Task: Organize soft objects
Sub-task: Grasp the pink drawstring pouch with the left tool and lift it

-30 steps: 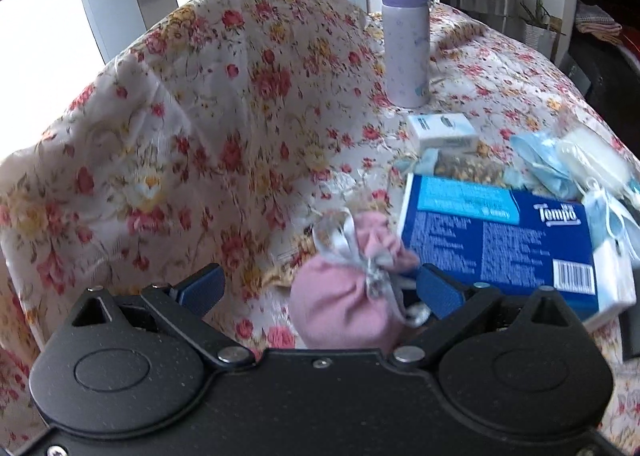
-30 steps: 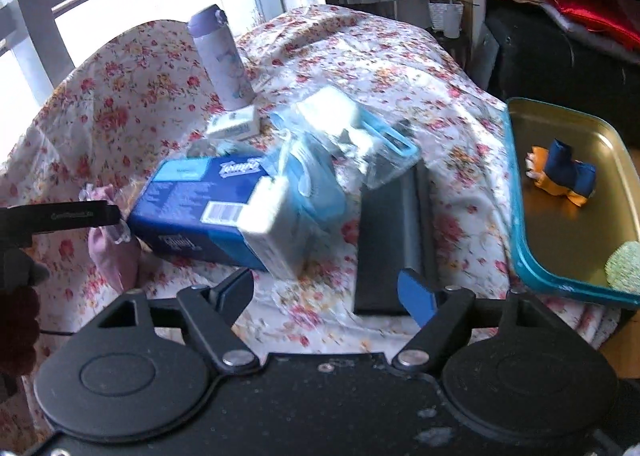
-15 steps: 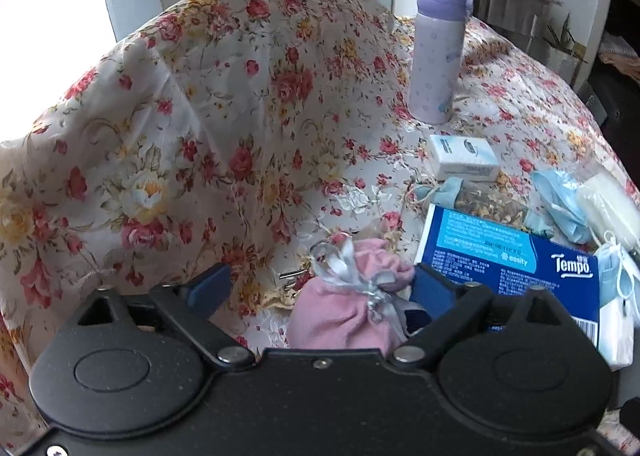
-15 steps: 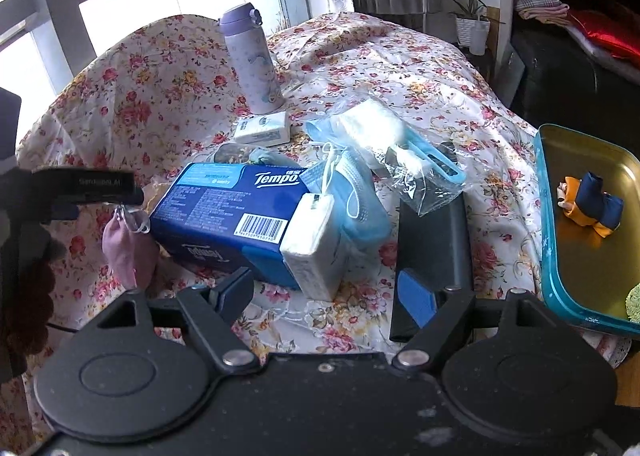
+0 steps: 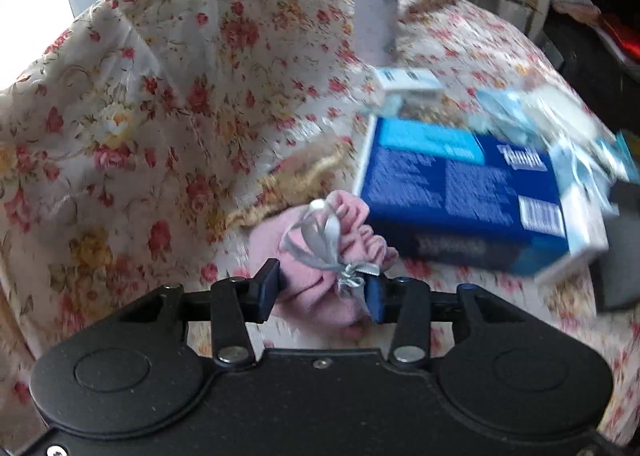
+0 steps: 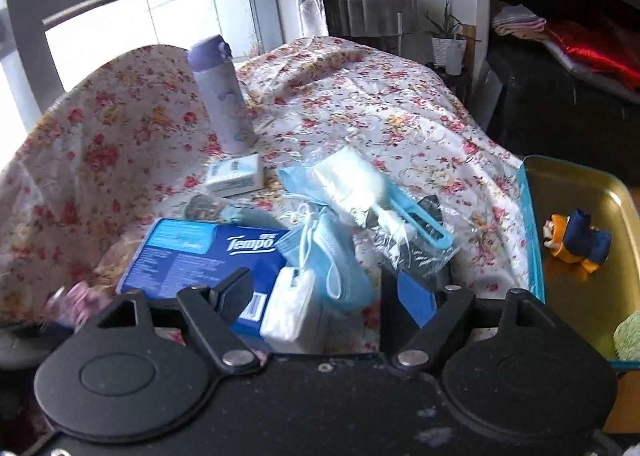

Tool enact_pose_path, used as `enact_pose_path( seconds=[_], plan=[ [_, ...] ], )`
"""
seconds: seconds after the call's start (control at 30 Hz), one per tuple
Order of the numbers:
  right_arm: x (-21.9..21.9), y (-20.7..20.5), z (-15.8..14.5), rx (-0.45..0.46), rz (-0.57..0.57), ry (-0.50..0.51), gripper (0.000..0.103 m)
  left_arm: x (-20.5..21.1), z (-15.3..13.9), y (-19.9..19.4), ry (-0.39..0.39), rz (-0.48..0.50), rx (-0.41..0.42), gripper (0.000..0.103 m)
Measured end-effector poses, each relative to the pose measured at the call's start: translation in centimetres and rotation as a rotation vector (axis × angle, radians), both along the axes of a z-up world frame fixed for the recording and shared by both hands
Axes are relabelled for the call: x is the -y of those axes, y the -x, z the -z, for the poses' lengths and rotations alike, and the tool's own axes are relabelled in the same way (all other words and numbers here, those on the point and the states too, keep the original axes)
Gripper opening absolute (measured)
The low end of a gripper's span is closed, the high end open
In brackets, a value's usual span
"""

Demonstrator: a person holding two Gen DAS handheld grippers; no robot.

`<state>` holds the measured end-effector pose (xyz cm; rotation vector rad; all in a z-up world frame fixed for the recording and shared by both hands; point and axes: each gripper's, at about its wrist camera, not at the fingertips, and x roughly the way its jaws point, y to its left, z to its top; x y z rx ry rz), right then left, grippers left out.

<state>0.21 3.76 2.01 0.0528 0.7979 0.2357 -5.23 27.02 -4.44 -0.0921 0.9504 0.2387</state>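
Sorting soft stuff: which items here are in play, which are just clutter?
In play: pink pouch in left gripper; face masks; plush toy in tray.
Clutter: bottle; Tempo box; small white box.

One pink pouch (image 5: 320,256), one tissue box (image 6: 208,252), one bottle (image 6: 222,96), one tray (image 6: 532,224) (holding two soft toys (image 6: 576,244)).

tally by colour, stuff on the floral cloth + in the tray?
Pink: 1, pouch
Purple: 1, bottle
Blue: 3, tissue box, masks, brush
White: 2, small box, tissue pack
Black: 1, flat case
Tray: orange-blue toy, green item, 2
Total: 10
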Motion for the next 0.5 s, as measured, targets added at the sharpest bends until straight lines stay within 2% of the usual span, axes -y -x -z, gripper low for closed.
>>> enact_pose_path(
  seconds=[0.17,0.27,0.4,0.5],
  plan=[
    [-0.5,-0.6,0.8,-0.001,0.016,0.079,0.079,2.6,0.5,2.0,-0.048,0.049,-0.03,0.047],
    [-0.6,-0.5,1.6,-0.028,0.013,0.125,0.079,4.0,1.3,3.0,-0.054,0.085,-0.075,0.049],
    [-0.2,0.7,1.8,-0.032,-0.009,0.142,0.079,3.8,2.7,3.4,0.07,0.07,-0.175,0.05],
    [0.0,2.4,1.7,-0.037,-0.041,0.168,0.079,3.4,3.0,3.8,0.093,0.043,-0.188,0.054]
  ],
)
